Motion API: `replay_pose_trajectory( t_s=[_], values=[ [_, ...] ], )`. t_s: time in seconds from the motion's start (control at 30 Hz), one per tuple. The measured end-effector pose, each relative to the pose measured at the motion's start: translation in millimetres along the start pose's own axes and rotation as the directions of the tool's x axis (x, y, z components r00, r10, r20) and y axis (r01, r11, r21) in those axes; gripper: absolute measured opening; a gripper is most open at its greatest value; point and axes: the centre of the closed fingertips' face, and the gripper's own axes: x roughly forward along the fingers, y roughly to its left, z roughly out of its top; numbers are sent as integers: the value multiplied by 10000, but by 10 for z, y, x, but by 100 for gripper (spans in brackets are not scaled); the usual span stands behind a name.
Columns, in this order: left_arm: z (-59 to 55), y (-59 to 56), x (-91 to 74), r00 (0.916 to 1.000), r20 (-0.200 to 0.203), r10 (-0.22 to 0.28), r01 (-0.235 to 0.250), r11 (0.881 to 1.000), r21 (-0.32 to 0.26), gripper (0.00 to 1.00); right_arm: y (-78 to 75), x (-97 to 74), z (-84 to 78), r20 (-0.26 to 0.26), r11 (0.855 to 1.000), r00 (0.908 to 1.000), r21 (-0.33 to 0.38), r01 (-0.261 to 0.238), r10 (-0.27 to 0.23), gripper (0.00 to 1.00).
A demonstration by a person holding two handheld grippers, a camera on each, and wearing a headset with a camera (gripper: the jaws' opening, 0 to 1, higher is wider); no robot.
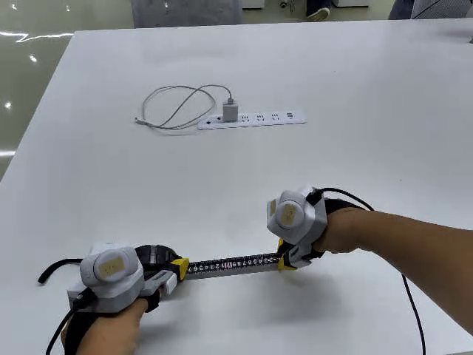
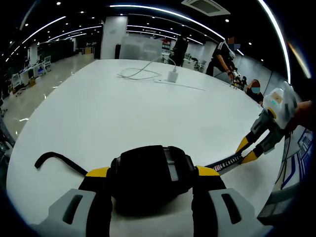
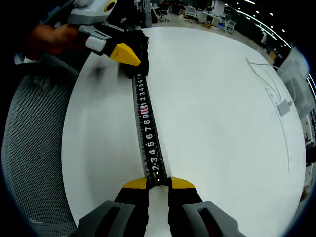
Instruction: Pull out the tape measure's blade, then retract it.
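Two grippers, one tape measure, on a white tabletop (image 1: 222,192).

Item 1: tape measure (image 2: 148,182), black case, lying at the near left of the tabletop. The left gripper (image 1: 171,274) is clamped on the case, one yellow-tipped jaw against each side.

Item 2: blade (image 3: 147,128), dark with white numerals, drawn out of the case and running straight and low over the tabletop towards the right. A modest stretch is exposed between the two grippers.

Item 3: right gripper (image 3: 158,183), jaws closed on the blade's free end, holding it taut.

Other contents: a white power strip (image 1: 259,118) with a plugged-in charger (image 1: 230,111) and a looped cable (image 1: 177,107), well apart at the far side, not involved.

Status: the pull-out step appears under way or near complete, since the blade is already extended. Whether further length is intended cannot be told.

Outstanding: the retraction. By judgement, the right gripper needs to guide the blade end back towards the case while the left keeps the case steady. A sudden release risks the blade snapping home.
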Motion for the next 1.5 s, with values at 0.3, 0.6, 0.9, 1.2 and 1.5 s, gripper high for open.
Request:
replay_pose_trajectory(
  t_s=[0.3, 0.6, 0.9, 1.2, 1.5],
  values=[
    [-2, 4, 2, 10000, 20, 3, -3, 10000, -9, 61, 2, 10, 35, 71, 10000, 10000, -51, -9, 10, 10],
    [-2, 6, 2, 10000, 10, -6, 6, 10000, -22, 61, 15, 22, 79, 181, 9999, 9998, -121, -24, 26, 10],
    [-3, 8, 2, 10000, 15, -9, 9, 10000, -29, 61, 31, 31, 107, 245, 9997, 9997, -226, -46, 51, 10],
    [-3, 6, 3, 10000, -1, -21, 21, 10000, -1, 61, 35, 42, 139, 318, 9996, 9995, -291, -12, 21, 10],
    [-7, 4, 1, 10000, -39, -33, 33, 10000, 3, 62, 43, 52, 170, 313, 9997, 9995, -248, 17, -9, 10]
  ],
)
